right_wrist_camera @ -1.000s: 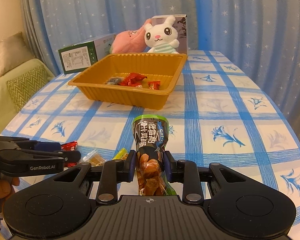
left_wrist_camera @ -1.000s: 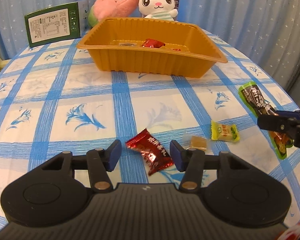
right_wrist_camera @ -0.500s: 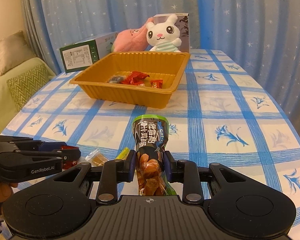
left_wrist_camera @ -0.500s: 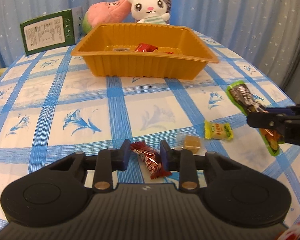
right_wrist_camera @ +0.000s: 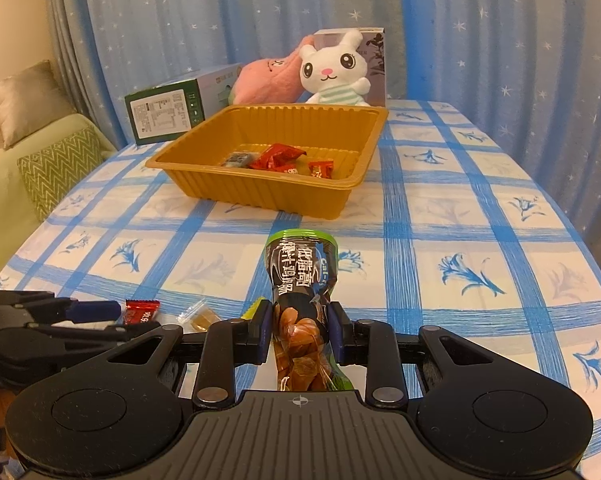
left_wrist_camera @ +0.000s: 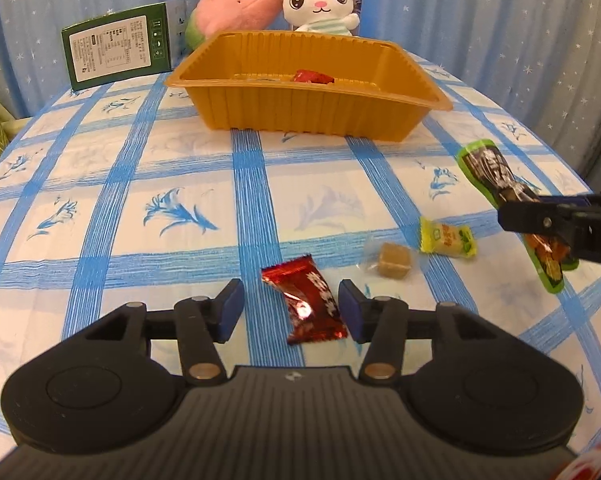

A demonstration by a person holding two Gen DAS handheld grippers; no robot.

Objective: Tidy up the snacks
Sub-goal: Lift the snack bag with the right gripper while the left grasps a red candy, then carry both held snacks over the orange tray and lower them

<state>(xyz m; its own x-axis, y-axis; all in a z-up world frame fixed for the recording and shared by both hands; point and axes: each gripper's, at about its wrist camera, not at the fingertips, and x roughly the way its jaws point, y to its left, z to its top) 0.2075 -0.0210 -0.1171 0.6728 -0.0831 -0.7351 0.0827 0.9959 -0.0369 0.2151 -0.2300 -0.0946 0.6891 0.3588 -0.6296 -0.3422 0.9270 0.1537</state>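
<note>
Hiding the tray's (left_wrist_camera: 300, 114) contents behind its near wall; covering the green snack packet's (right_wrist_camera: 300, 276) lower end under the gripper body.

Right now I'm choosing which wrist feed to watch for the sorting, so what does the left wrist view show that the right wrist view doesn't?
Only the left view shows the left gripper from behind, jaws opening, astride the red candy without pressing it, and the whole yellow-green candy.

Only the right view shows the tray's contents clearly, the sofa, and the right gripper shut on the long green snack pack.

Both show the orange tray, the brown cube candy, the green box and the bunny plush.
</note>
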